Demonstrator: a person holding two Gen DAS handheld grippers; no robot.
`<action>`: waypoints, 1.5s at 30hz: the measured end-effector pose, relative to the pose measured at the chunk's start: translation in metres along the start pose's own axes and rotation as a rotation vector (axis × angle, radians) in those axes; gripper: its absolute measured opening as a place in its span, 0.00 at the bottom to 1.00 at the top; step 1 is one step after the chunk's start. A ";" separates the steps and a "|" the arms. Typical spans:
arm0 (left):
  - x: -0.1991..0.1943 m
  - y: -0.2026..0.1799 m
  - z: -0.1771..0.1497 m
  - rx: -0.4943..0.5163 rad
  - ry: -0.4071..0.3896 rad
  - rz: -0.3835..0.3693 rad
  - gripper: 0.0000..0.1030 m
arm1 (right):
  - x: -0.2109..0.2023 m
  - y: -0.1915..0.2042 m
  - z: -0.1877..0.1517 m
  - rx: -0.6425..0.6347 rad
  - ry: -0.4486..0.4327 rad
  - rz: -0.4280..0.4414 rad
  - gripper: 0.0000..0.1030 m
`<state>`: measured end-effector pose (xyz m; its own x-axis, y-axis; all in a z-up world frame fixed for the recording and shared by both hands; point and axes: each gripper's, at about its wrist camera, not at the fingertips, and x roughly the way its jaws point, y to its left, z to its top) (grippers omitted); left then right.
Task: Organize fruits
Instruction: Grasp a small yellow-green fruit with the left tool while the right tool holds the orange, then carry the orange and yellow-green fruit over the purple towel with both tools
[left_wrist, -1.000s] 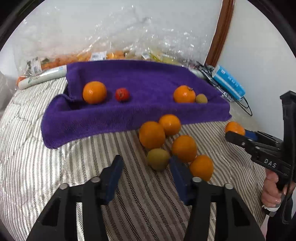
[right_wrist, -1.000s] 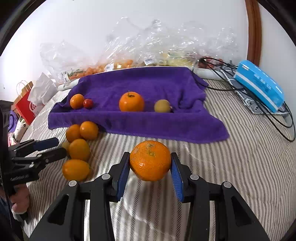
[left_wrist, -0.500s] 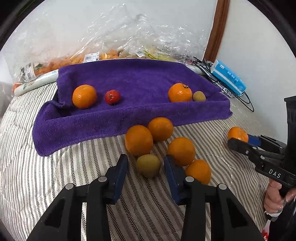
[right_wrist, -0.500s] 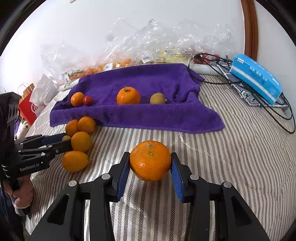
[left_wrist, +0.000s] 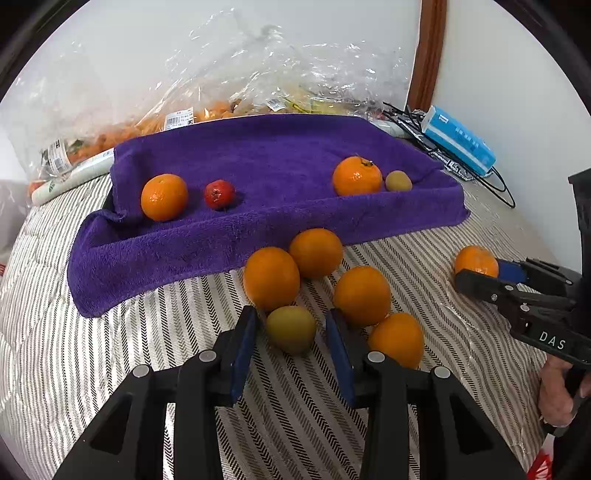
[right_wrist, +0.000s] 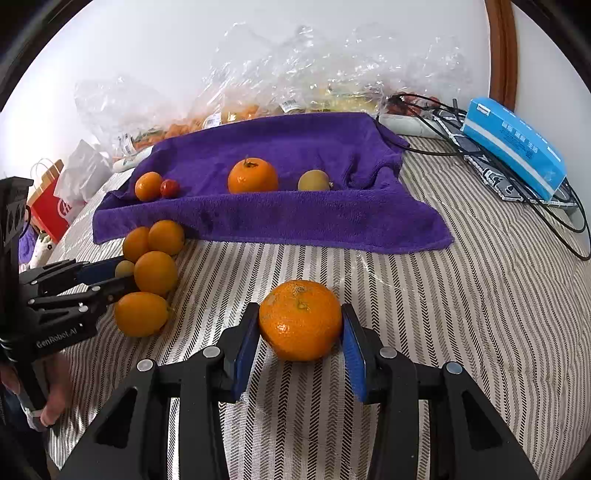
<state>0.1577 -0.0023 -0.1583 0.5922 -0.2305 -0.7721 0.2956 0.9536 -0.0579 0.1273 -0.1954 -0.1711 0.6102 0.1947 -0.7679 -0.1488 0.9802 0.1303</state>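
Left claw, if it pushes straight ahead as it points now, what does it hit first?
The small greenish-yellow round fruit between the open left claw fingers; right behind it sits a round orange, probably next.

Purple towel (left_wrist: 266, 162): thick terry cloth, matt, fuzzy nap, soft folds at the edges.
Bedcover (left_wrist: 92, 362): woven cloth, herringbone stripes, quilted, with a faint sheen.
Orange (right_wrist: 300, 319) between the right jaws: pebbled peel, slightly glossy, a few pale scuffs.
Greenish-brown fruit (left_wrist: 291, 328): dull, smooth skin.
Small red fruit (left_wrist: 219, 194): shiny skin.
Left gripper (left_wrist: 290, 332): black matt plastic, silver metal pins, blue ribbed pads (left_wrist: 243, 350), rubbery in look.
Plastic bags (right_wrist: 295, 74) by the wall: clear, crinkled film, very glossy, paper labels.
Blue pack (right_wrist: 513, 147): glossy wrap.
Door frame (left_wrist: 426, 55): brown polished wood.
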 end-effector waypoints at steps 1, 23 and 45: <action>-0.001 0.002 0.000 -0.008 -0.002 -0.010 0.36 | 0.000 0.000 0.000 -0.002 0.001 -0.003 0.41; -0.016 0.017 -0.007 -0.112 -0.062 -0.112 0.24 | -0.005 0.012 -0.001 -0.072 -0.023 -0.004 0.41; -0.097 0.045 0.041 -0.230 -0.236 -0.016 0.24 | -0.057 0.043 0.067 -0.094 -0.170 0.040 0.41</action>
<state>0.1447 0.0550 -0.0599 0.7543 -0.2585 -0.6035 0.1452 0.9621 -0.2307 0.1384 -0.1623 -0.0791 0.7242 0.2439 -0.6450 -0.2423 0.9657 0.0932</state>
